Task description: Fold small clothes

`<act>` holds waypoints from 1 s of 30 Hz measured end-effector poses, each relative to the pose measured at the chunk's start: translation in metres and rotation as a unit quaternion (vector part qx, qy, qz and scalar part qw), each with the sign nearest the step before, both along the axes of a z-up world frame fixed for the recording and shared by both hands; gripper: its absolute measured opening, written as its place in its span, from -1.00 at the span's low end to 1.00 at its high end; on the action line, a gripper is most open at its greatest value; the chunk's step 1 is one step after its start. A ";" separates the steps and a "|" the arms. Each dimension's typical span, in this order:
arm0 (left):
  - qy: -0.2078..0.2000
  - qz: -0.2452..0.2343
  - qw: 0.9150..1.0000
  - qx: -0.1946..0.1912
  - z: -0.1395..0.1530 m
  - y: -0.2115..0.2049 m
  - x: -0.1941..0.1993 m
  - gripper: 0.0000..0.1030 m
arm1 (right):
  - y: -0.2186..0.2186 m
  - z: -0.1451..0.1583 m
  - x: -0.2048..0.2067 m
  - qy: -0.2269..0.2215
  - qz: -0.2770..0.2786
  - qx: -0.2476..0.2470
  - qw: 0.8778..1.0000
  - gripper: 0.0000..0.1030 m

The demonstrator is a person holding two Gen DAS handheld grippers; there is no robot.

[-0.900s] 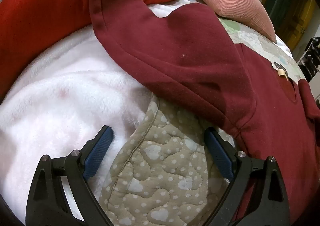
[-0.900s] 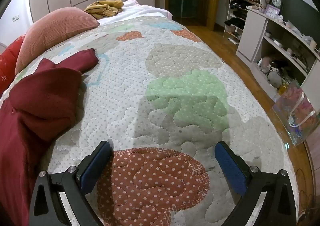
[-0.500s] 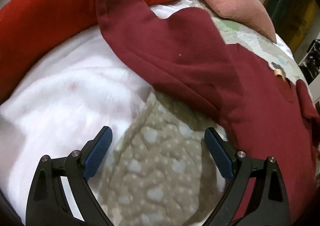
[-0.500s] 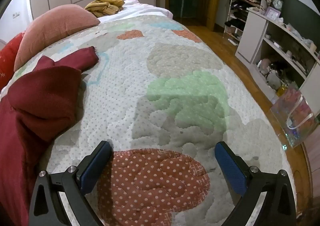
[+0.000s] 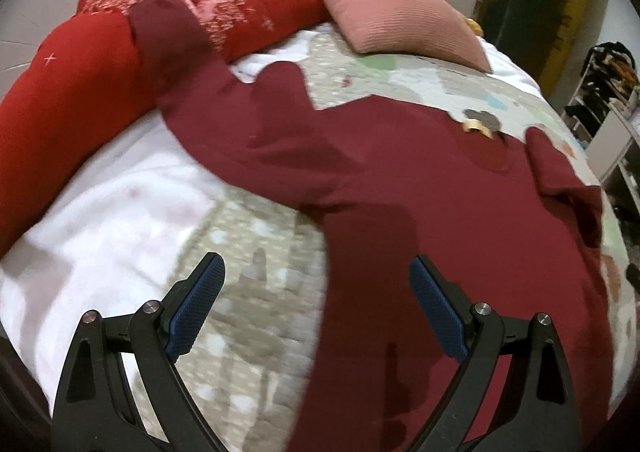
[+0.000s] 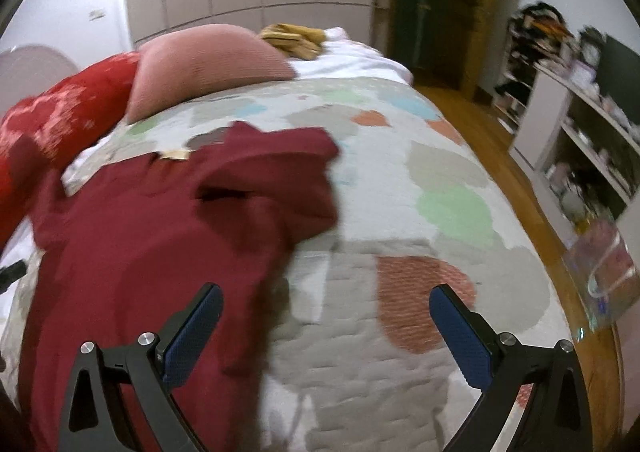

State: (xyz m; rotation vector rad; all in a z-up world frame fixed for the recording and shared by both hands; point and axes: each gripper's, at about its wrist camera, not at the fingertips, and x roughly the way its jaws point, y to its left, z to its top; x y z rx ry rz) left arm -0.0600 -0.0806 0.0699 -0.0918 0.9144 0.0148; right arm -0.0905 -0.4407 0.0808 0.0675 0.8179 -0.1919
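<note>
A dark red sweatshirt (image 5: 420,188) lies spread on the quilted bed cover (image 5: 256,316), one sleeve (image 5: 176,40) reaching up over a red bolster. It also shows in the right wrist view (image 6: 152,244), with its other sleeve (image 6: 280,168) folded back on the body. My left gripper (image 5: 316,304) is open and empty, raised over the sweatshirt's left edge. My right gripper (image 6: 326,328) is open and empty above the sweatshirt's right edge and the quilt (image 6: 400,252).
A red bolster (image 5: 72,88) and a pink cushion (image 5: 400,16) lie at the bed's head. A white fleece blanket (image 5: 100,212) lies at the left. A yellow garment (image 6: 292,38) lies far back. Wooden floor (image 6: 500,156) and shelves (image 6: 580,124) are at the right.
Both grippers have pulled back and up from the bed and turned, so more of the sweatshirt shows in both views. Both stay open and empty. The sweatshirt has not moved.
</note>
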 end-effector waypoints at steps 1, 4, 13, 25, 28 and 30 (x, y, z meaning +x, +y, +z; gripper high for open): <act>-0.003 -0.004 1.000 -0.003 0.002 -0.004 -0.001 0.82 | 0.010 0.002 0.001 -0.006 0.006 -0.003 1.000 1.00; -0.010 -0.013 1.000 -0.001 0.006 -0.019 -0.006 0.82 | 0.033 0.005 0.003 -0.014 0.026 0.010 1.000 1.00; -0.019 -0.033 0.999 0.016 0.009 -0.046 -0.009 0.82 | 0.071 0.005 0.013 -0.012 0.049 0.028 0.998 1.00; -0.011 -0.039 0.999 0.010 -0.001 -0.053 -0.007 0.82 | 0.084 0.002 0.025 0.004 0.046 0.047 0.998 1.00; -0.010 -0.038 0.999 0.010 -0.001 -0.052 -0.005 0.82 | 0.088 -0.001 0.030 0.009 0.050 0.055 0.997 1.00; -0.009 -0.038 0.999 0.012 -0.003 -0.052 -0.003 0.82 | 0.091 -0.002 0.031 0.010 0.052 0.055 0.997 1.00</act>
